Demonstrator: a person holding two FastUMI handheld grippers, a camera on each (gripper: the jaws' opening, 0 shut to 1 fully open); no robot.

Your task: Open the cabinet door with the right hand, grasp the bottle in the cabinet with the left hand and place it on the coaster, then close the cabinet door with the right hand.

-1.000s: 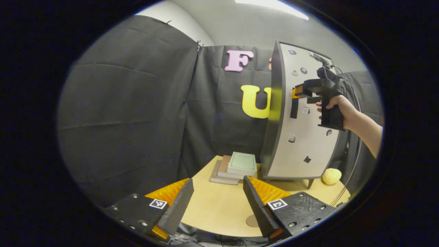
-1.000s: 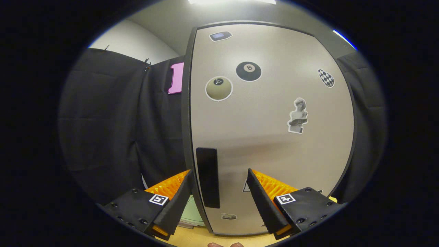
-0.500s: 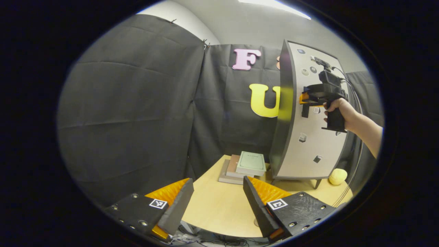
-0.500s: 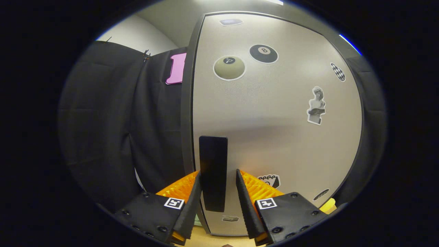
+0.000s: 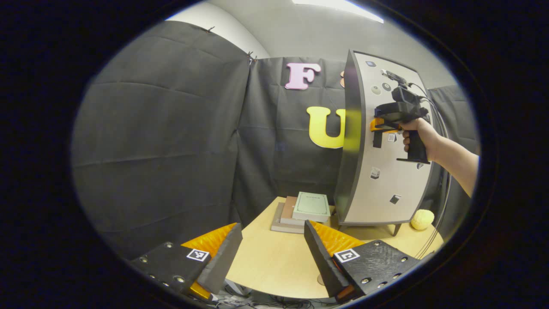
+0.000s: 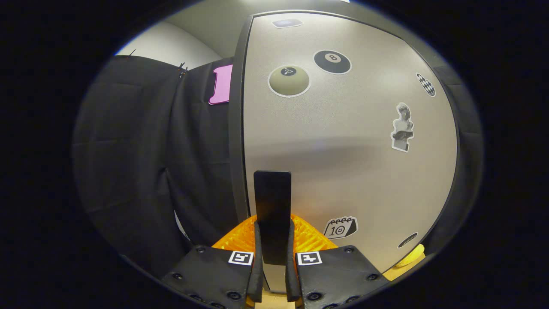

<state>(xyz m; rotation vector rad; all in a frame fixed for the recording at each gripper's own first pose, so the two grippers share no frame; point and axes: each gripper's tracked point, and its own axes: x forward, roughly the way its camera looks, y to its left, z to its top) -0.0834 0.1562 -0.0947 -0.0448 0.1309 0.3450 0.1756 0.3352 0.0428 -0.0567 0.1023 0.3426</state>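
Two fingers of my right gripper (image 6: 273, 262) clamp the dark handle (image 6: 272, 214), which rises straight ahead between them on the closed cabinet door (image 6: 343, 150). It looks rigid and smooth, so I would grip it low. My left gripper (image 5: 270, 253) hangs spread over the table (image 5: 274, 262).

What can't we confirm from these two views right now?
- Bottle: behind the closed cabinet door, both views.
- Coaster: left gripper view, mostly behind the left gripper finger.
- Handle lower end: right gripper view, covered by the right gripper fingers.
- Sticker designs: left gripper view, too small.
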